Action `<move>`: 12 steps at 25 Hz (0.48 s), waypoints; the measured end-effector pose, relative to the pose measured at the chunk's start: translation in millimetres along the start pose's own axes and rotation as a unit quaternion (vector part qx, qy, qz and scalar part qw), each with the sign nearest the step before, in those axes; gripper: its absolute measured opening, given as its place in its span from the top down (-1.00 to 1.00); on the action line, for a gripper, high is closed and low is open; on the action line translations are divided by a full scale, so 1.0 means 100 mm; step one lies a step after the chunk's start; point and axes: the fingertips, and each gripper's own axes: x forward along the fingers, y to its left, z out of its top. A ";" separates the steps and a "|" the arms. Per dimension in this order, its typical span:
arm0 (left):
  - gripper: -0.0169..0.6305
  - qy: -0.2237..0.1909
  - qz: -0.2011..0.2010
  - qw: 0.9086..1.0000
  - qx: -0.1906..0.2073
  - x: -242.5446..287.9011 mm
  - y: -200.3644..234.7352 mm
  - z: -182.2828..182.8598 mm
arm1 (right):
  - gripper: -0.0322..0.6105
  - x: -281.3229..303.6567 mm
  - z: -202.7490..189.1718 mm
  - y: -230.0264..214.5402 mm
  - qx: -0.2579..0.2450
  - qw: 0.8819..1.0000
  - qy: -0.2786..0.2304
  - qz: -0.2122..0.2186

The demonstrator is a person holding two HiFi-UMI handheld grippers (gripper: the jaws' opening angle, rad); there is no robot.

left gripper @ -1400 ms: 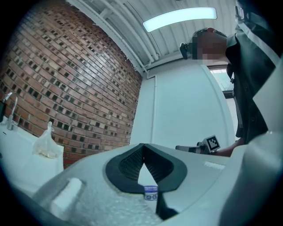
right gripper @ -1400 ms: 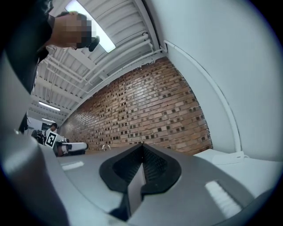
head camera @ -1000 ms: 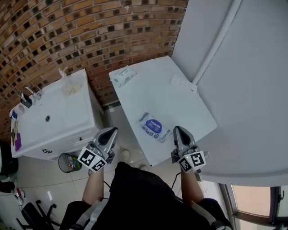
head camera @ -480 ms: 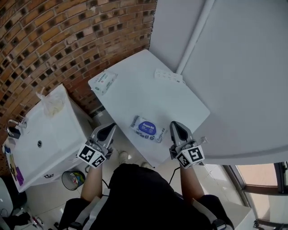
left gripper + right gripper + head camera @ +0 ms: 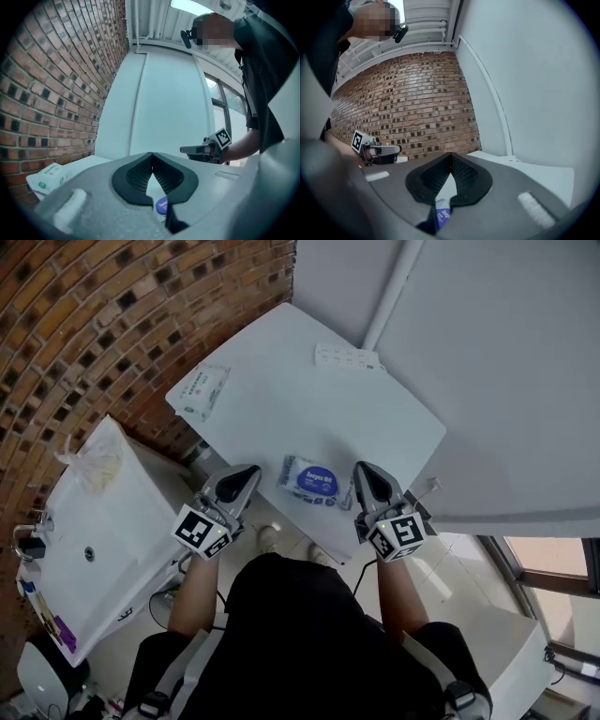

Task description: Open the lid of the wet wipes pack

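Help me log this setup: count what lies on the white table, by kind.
Soft packs: 2, the blue-label pack near the front edge and the green-print pack at the far corner
White flat item by the wall, kind unclear: 1
Total: 3

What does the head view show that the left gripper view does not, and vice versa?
Only the head view: the whole wet wipes pack with its blue oval lid, the washbasin, and the white strip at the table's far edge.

Only the left gripper view: the left tool close up, jaws together with nothing between them, and a window.

Both: the white table, the right tool, the second pack by the brick wall, and at least a bit of the blue label.
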 end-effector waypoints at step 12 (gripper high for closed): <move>0.78 0.074 -0.117 0.990 -0.031 0.33 0.06 -0.77 | 0.89 0.08 -0.57 0.14 -0.019 0.995 0.075 -0.057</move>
